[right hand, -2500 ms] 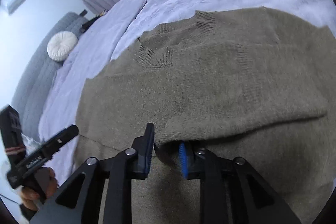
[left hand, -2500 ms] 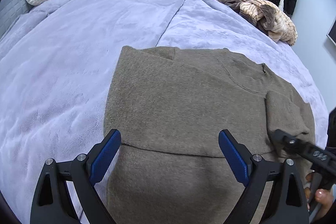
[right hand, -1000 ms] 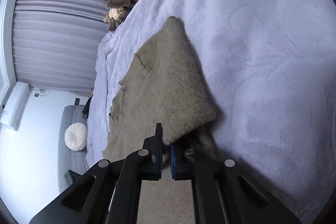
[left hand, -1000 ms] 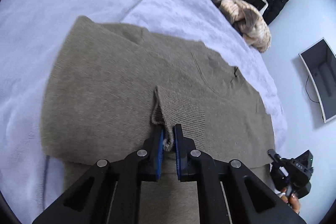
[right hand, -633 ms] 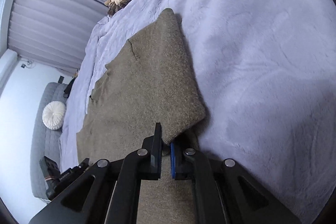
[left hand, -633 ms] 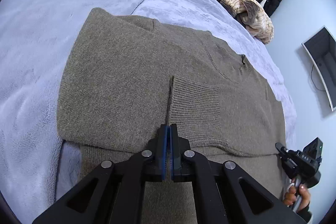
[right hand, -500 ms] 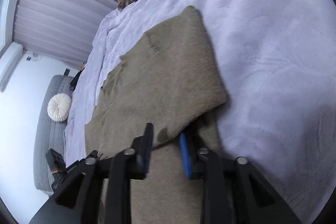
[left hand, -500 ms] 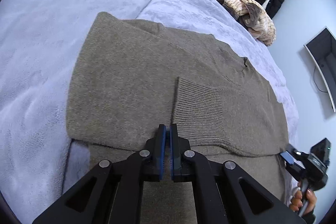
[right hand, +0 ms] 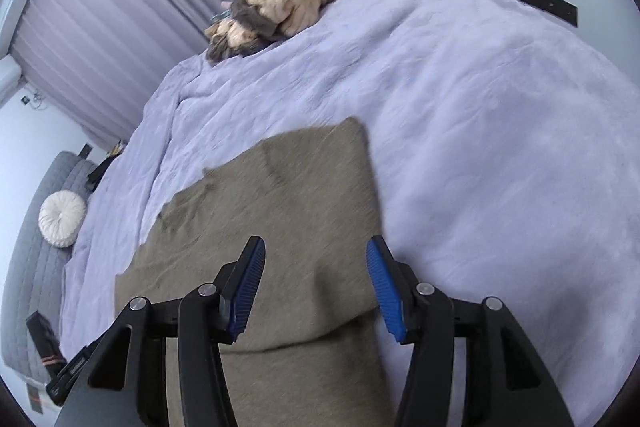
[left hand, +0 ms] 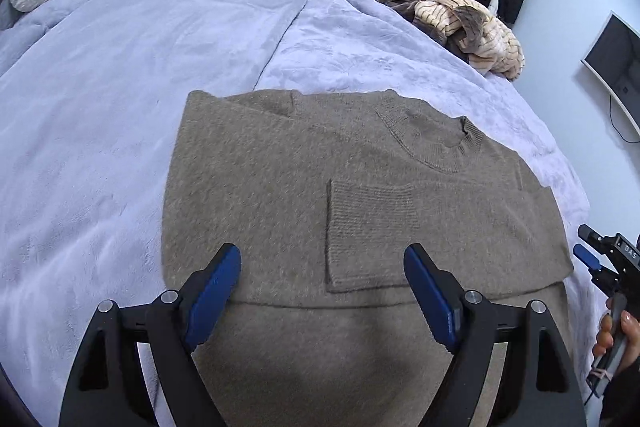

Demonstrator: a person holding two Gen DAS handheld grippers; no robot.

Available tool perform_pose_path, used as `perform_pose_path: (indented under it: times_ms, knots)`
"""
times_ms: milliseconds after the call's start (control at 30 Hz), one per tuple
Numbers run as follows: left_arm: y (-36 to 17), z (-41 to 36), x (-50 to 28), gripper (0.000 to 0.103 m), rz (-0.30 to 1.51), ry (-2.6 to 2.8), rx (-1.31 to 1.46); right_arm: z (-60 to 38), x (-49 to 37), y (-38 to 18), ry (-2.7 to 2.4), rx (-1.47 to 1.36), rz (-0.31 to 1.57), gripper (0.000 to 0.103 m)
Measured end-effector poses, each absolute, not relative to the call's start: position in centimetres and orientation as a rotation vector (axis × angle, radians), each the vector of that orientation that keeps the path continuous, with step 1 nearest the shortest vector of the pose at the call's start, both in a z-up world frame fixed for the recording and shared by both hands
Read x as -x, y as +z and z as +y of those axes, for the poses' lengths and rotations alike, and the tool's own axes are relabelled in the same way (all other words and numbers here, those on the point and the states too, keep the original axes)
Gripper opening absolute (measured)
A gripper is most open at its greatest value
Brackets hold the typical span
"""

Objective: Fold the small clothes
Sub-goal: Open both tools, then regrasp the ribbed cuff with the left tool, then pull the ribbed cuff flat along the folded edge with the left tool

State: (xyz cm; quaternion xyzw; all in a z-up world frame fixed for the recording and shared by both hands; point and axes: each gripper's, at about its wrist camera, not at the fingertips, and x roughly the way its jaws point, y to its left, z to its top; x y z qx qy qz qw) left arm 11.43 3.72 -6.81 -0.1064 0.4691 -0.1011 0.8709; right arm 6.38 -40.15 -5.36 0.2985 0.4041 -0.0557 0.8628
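The olive sweater (left hand: 280, 195) lies flat on the lavender bedspread (left hand: 120, 75), both sleeves folded across its chest. My left gripper (left hand: 322, 291) and my right gripper (right hand: 316, 287) hover over it, jaws opening, holding nothing. No containers appear; a heap of clothes (left hand: 452, 15) sits by the far edge.

An olive-brown knitted sweater (left hand: 260, 195) lies flat on a lilac bed (left hand: 120, 67), round collar (left hand: 436, 143) at the far side, both sleeves folded across its front, one ribbed cuff (left hand: 368, 227) lying mid-chest.
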Motion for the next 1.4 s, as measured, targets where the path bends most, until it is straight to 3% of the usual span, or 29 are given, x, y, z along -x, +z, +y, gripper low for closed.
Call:
perform_pose_path:
  times_ms: [133, 167, 200, 233, 300, 433, 567, 667, 867, 1000, 1033, 1067, 1100, 1133, 1167, 1400]
  knots:
    - [-7.8, 2.0, -13.0, 0.084, 1.009, -0.196, 0.206, -44.0, -8.8, -8.2, -0.082, -0.826, 0.884, 0.058]
    - [-8.5, 1.6, -13.3, 0.084, 1.027, -0.181, 0.195, -44.4, -9.4, -9.2, -0.042, -0.878, 0.911, 0.051]
    - [-9.2, 1.4, -13.7, 0.084, 1.051, -0.162, 0.185, -44.4, -10.0, -10.2, 0.002, -0.921, 0.941, 0.028]
    - [-9.7, 1.2, -13.9, 0.084, 1.066, -0.144, 0.174, -44.0, -10.6, -10.7, 0.027, -0.927, 0.978, 0.017]
    - [-10.0, 0.9, -13.7, 0.084, 1.053, -0.139, 0.143, -42.8, -10.7, -9.8, 0.031, -0.83, 0.979, 0.012]
    - [-10.2, 0.4, -13.2, 0.085, 1.033, -0.148, 0.076, -40.1, -10.7, -6.1, 0.021, -0.518, 0.934, 0.011]
    - [-10.4, 0.3, -12.8, 0.085, 1.018, -0.15, 0.06, -38.9, -11.8, -8.1, -0.093, -0.233, 1.025, 0.014]
    - [-10.2, 0.3, -12.6, 0.085, 1.025, -0.152, 0.044, -39.4, -11.0, -9.0, -0.104, -0.229, 0.997, 0.016]
    - [-9.5, 1.2, -12.1, 0.085, 1.047, -0.152, 0.098, -37.7, -8.2, -5.6, -0.165, -0.152, 0.948, 0.041]
    - [-9.3, 2.2, -11.9, 0.085, 1.067, -0.2, 0.19, -35.2, -6.5, -3.7, -0.016, -0.222, 0.915, 0.044]
    - [-9.2, 2.4, -11.9, 0.075, 1.064, -0.195, 0.205, -34.0, -6.4, -3.8, 0.021, -0.222, 0.922, 0.045]
    - [-9.2, 2.3, -12.0, 0.057, 1.071, -0.197, 0.22, -33.0, -6.3, -4.0, 0.043, -0.224, 0.93, 0.045]
    - [-9.3, 2.2, -12.2, 0.047, 1.085, -0.21, 0.234, -32.2, -6.1, -4.3, 0.069, -0.238, 0.94, 0.045]
    - [-9.3, 2.0, -12.4, 0.021, 1.101, -0.234, 0.251, -31.4, -6.0, -4.7, 0.099, -0.267, 0.953, 0.045]
    - [-9.3, 1.8, -12.6, 0.014, 1.119, -0.261, 0.262, -30.7, -6.1, -5.2, 0.127, -0.3, 0.968, 0.045]
    - [-8.8, 1.8, -11.1, 0.011, 1.091, -0.278, 0.192, -29.0, -5.5, -5.0, 0.176, -0.332, 0.967, 0.045]
